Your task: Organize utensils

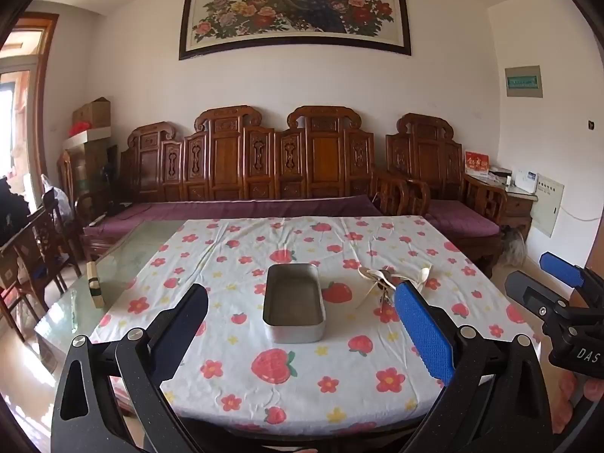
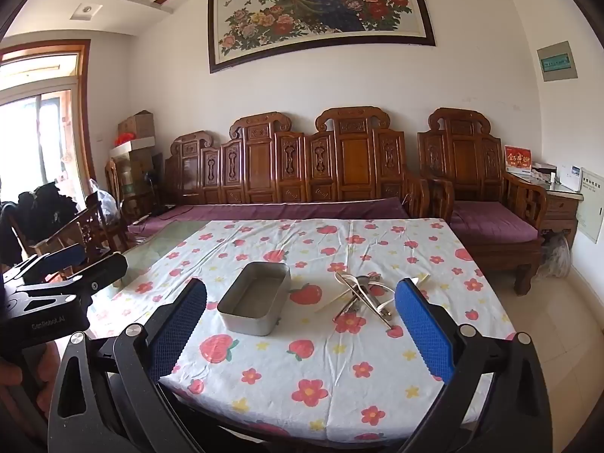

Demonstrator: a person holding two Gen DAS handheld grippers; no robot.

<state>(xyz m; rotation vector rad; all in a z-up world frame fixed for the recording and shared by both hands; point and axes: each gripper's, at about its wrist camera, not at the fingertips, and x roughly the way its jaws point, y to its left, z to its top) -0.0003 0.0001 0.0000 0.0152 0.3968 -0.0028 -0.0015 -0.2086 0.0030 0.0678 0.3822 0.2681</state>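
An empty grey metal tin (image 1: 295, 302) (image 2: 255, 297) sits on the table's flowered cloth (image 1: 302, 392) (image 2: 321, 381). Right of it lies a crossed heap of utensils (image 1: 381, 283) (image 2: 362, 292), metal spoons mixed with pale ones. My left gripper (image 1: 302, 302) hangs above the near part of the table, open, with the tin seen between its fingers and well ahead. My right gripper (image 2: 300, 302) is open too, nothing held, the heap just inside its right finger's line. Each gripper shows at the edge of the other's view: the right gripper (image 1: 540, 283), and the left gripper (image 2: 75, 260).
The cloth covers a glass-topped table (image 1: 124, 256) (image 2: 166, 238); a small wooden block (image 1: 94, 287) lies on the bare glass at left. A carved wooden sofa (image 1: 264, 173) (image 2: 302, 166) with purple cushions stands behind, and dark chairs (image 1: 37, 249) at left.
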